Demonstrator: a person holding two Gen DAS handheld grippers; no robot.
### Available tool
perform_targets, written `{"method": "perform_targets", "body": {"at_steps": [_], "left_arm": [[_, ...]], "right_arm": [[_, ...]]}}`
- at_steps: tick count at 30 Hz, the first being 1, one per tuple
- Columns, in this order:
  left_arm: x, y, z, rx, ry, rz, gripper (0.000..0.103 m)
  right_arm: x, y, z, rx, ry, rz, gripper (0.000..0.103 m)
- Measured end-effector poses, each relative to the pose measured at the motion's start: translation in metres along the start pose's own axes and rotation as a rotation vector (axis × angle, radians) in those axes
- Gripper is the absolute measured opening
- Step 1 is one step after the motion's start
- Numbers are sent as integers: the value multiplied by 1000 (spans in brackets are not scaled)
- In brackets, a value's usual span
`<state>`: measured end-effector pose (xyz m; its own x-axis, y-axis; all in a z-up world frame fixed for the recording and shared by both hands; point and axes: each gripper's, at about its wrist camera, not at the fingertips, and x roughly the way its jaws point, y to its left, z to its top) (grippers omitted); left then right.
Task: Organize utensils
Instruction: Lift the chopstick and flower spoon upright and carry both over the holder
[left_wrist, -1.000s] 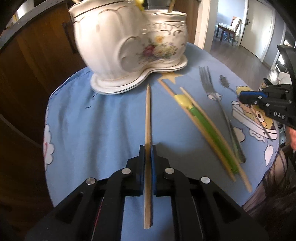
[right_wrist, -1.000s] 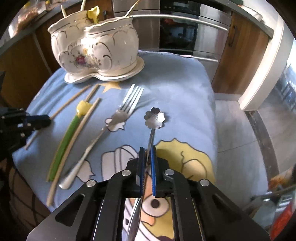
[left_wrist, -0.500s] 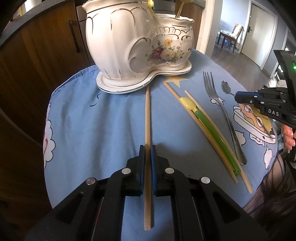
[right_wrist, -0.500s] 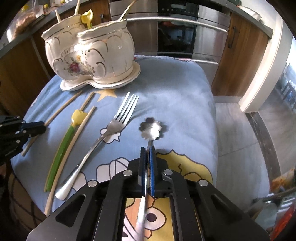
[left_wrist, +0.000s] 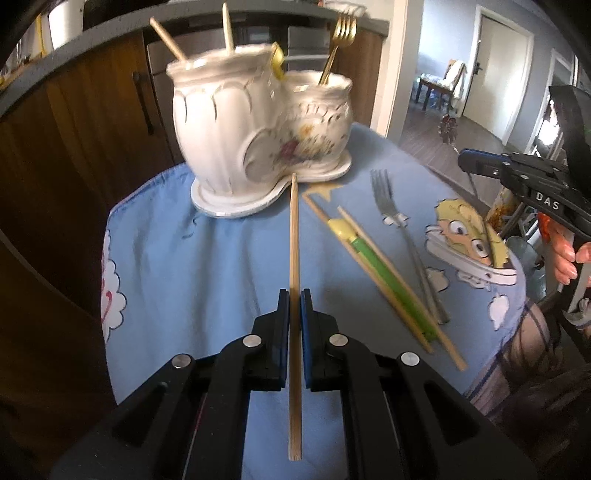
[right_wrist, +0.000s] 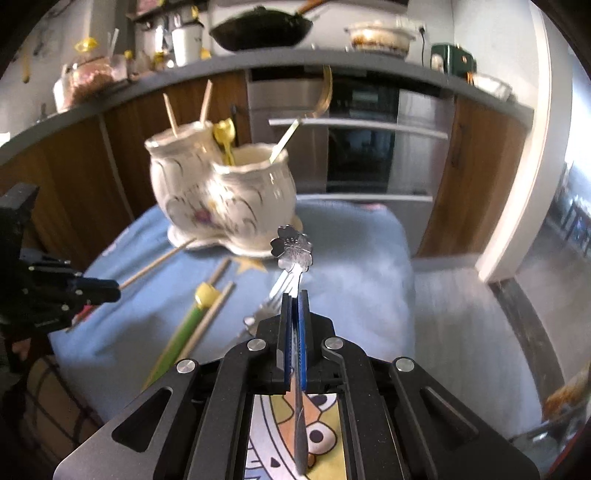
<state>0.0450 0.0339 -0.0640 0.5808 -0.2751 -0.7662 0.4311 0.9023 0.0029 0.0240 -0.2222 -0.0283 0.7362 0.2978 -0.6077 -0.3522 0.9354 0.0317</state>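
Observation:
My left gripper (left_wrist: 294, 295) is shut on a wooden chopstick (left_wrist: 294, 236), held above the blue cloth (left_wrist: 229, 266) with its tip pointing at the white ceramic utensil holder (left_wrist: 255, 136). My right gripper (right_wrist: 294, 295) is shut on a silver flower-headed spoon (right_wrist: 291, 248), lifted off the cloth in front of the holder (right_wrist: 221, 199). Two chopsticks (left_wrist: 402, 291), a green and yellow utensil (left_wrist: 376, 273) and a silver fork (left_wrist: 402, 236) lie on the cloth. The holder has chopsticks, a gold fork and a yellow spoon in it.
The table's cloth ends close to my left gripper and at the right, where a hand (left_wrist: 569, 254) holds the other gripper (left_wrist: 517, 173). Wooden cabinets (left_wrist: 92, 122) and an oven (right_wrist: 369, 147) stand behind the table. A doorway (left_wrist: 480, 74) opens at the right.
Both grippers have lifted and pulled back from the cloth with their utensils. The spoon has come off the cloth and now points up toward the holder.

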Motion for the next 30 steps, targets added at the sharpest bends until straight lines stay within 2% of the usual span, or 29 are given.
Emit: {"method": "perform_targets", "body": {"at_steps": [5, 15, 24, 28, 30], "left_arm": [[-24, -5, 13, 13, -112, -19, 6], [-41, -13, 34, 27, -219, -45, 6], [-70, 8, 79, -15, -456, -11, 6], [-76, 31, 106, -81, -578, -28, 6], [-75, 40, 117, -109, -613, -33, 6]], "right_arm": [[-15, 4, 10, -20, -83, 1, 2], [-24, 7, 22, -9, -137, 18, 2], [-36, 3, 78, 23, -269, 53, 2], [-29, -5, 107, 83, -318, 102, 2], [-23, -9, 119, 115, -333, 125, 2]]}}
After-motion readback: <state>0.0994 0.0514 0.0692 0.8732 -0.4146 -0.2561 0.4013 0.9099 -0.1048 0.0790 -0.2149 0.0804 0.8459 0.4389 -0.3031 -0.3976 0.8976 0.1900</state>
